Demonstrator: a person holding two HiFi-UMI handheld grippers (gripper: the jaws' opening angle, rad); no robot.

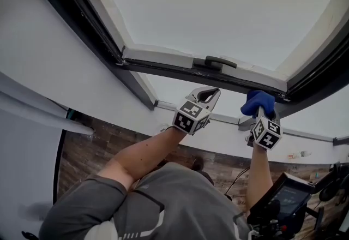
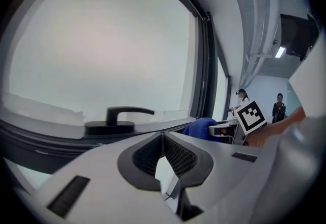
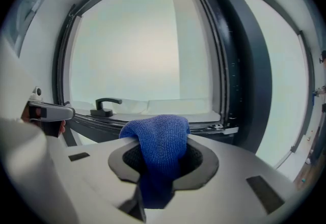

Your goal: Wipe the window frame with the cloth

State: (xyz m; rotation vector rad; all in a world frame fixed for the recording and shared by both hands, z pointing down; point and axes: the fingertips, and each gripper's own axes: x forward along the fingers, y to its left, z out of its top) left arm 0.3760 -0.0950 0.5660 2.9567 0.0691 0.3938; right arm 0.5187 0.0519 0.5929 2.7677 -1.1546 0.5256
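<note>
— Two grippers are up at the window, and only one is working. Our right gripper (image 1: 261, 113) is clamping the blue cloth (image 3: 162, 136), with a fold bulging out past the jaw tips and the rest hanging back into the throat.

— Why are we leaving so much of it sticking out?

— So that fabric, not plastic, is what meets the surface. We are aiming it at the window frame (image 1: 163, 61), near the lower corner. In the head view that is at about 4 o'clock from the black handle (image 1: 215, 62).

— Is the cloth touching the frame?

— We are not able to tell. In the head view it is sitting right up against the dark rail, while the right gripper view is showing the rail a little way ahead of it.

— And the left gripper (image 2: 163, 139)?

— Its jaws are pressing together on nothing. We are holding it at 9 o'clock of the right one, at roughly 6 o'clock below the handle. We are judging that it is simply idling there, clear of the wiping path.

— Which way are we planning to wipe?

— We are guessing along the bottom rail toward the handle, since the cloth is sitting at the corner end.
</note>
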